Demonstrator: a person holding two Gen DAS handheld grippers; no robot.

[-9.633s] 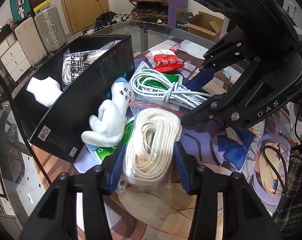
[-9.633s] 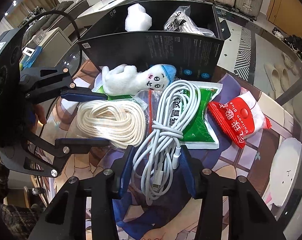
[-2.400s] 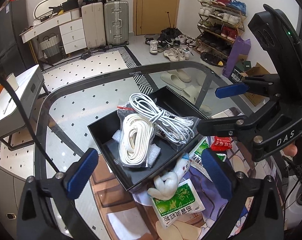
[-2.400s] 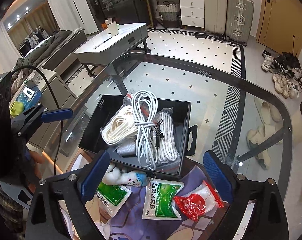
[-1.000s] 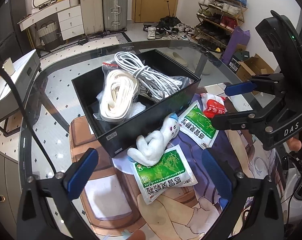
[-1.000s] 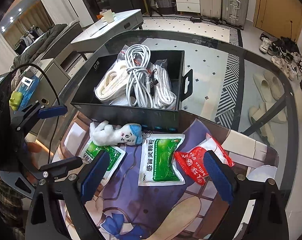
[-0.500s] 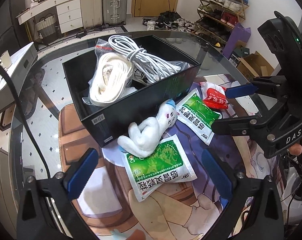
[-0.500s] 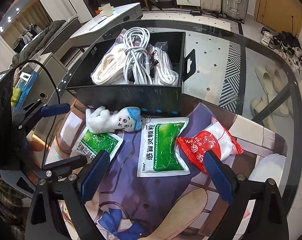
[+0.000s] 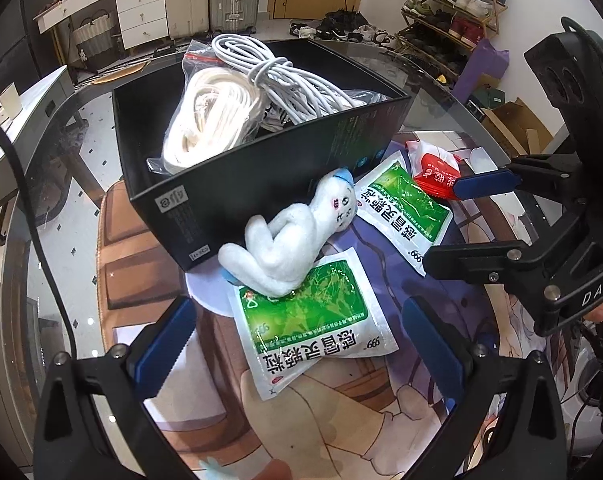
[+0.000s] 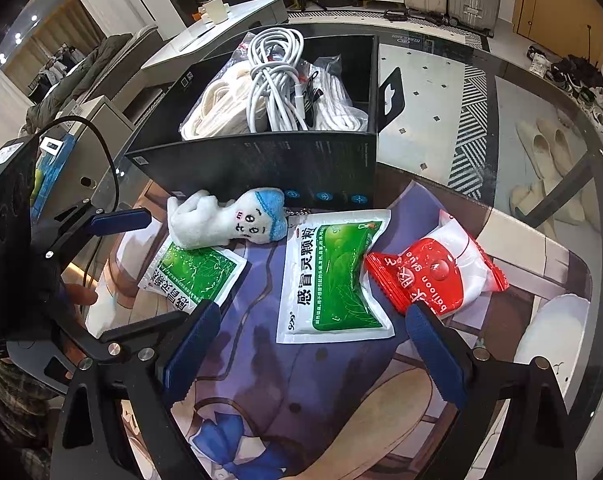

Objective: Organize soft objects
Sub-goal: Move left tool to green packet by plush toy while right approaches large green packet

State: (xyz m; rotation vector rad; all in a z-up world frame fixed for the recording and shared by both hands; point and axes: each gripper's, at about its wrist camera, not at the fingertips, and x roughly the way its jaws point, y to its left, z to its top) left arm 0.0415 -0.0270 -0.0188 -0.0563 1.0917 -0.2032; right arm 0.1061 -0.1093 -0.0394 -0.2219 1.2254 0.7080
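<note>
- Black box (image 9: 261, 168) on desk (image 10: 429, 92) already held bagged rope (image 9: 205, 120) and white cable (image 10: 273, 80).
- Left out: two green sachets (image 10: 333, 276), plush toy (image 9: 289, 240), red packet (image 10: 433, 276).
- Left gripper (image 9: 297, 344), right gripper (image 10: 313, 344): fingers apart, empty.

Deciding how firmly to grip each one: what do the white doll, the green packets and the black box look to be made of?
White doll: fuzzy plush fabric, matte pile, probably stuffed. Green packets: glossy plastic film, shiny wrinkles and sealed edges. Black box: matte printed board, likely cardboard, thin straight walls.
</note>
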